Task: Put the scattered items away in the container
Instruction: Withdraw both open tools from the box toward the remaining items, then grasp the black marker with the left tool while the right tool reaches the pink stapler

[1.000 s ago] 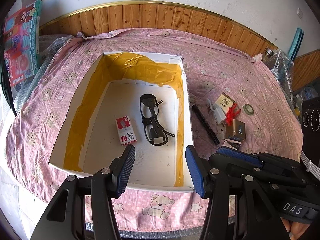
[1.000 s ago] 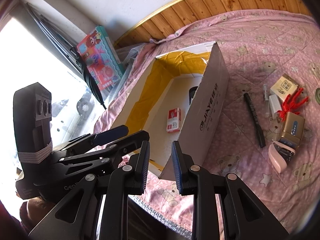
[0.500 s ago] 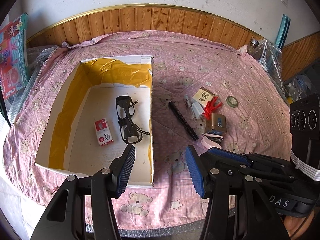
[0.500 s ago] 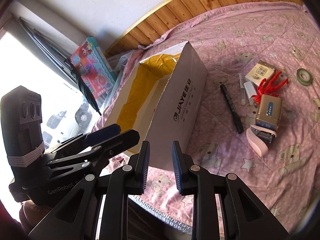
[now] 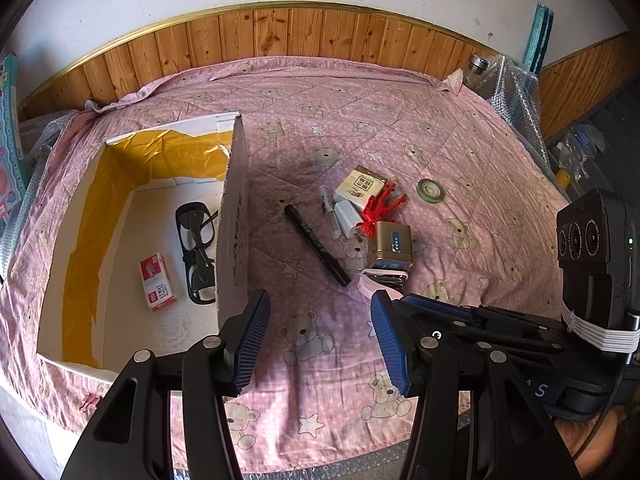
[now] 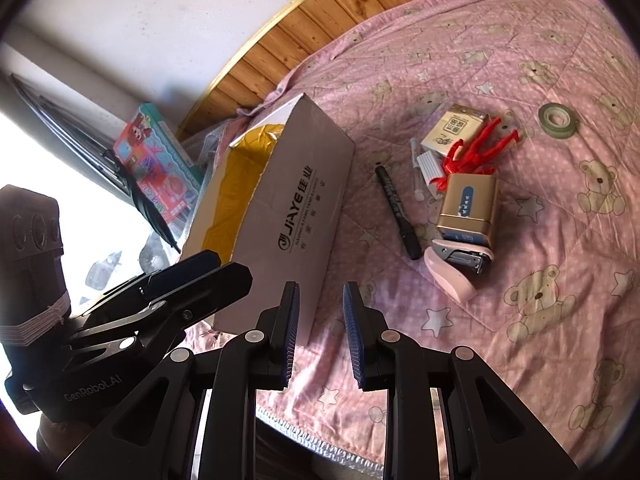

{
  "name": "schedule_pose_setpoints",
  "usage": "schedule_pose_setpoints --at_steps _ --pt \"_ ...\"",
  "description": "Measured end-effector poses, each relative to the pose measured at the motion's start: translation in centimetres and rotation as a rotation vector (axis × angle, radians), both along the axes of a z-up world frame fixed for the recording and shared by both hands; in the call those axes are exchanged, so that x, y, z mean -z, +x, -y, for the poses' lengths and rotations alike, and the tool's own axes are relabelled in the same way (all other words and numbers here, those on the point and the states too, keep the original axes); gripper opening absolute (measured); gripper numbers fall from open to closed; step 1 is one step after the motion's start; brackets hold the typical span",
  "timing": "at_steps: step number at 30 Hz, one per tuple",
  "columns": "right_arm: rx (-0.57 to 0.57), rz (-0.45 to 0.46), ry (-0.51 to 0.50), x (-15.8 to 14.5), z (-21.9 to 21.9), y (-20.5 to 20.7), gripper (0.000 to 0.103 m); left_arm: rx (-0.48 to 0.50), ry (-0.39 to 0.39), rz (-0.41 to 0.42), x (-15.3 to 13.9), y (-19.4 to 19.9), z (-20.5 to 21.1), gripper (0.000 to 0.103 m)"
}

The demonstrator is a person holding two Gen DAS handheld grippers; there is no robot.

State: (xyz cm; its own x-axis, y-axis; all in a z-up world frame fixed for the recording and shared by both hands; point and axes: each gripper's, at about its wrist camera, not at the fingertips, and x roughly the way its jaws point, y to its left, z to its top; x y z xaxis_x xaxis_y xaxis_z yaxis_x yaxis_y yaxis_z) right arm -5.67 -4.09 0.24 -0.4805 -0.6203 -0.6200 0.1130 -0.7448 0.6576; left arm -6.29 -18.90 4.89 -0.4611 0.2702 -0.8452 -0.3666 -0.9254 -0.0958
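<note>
I hold left hand-held gripper (image 5: 318, 334) spread wide, right hand-held gripper (image 6: 319, 330) part open, both empty. Box (image 5: 234, 216) wall hides half of glasses (image 5: 192, 240) inside. Marker (image 5: 316, 244), stapler (image 6: 452, 270) on bed (image 5: 460, 140); stapler partly cut off in left view.

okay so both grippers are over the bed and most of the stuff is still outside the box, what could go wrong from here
1. The remaining items lie packed together: the gold box rests against the pink stapler and the red clip, so closing on one may drag or scatter its neighbours.
2. The black marker is thin and lies flat on the soft quilt; the fingers might pinch fabric with it.
</note>
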Motion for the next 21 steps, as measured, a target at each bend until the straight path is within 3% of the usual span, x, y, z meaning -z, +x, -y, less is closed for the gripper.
schedule_pose_setpoints --at_steps 21 --pt "0.093 0.085 0.033 3.5 -4.2 -1.6 0.026 0.059 -0.004 0.09 4.0 -3.9 -4.6 0.054"
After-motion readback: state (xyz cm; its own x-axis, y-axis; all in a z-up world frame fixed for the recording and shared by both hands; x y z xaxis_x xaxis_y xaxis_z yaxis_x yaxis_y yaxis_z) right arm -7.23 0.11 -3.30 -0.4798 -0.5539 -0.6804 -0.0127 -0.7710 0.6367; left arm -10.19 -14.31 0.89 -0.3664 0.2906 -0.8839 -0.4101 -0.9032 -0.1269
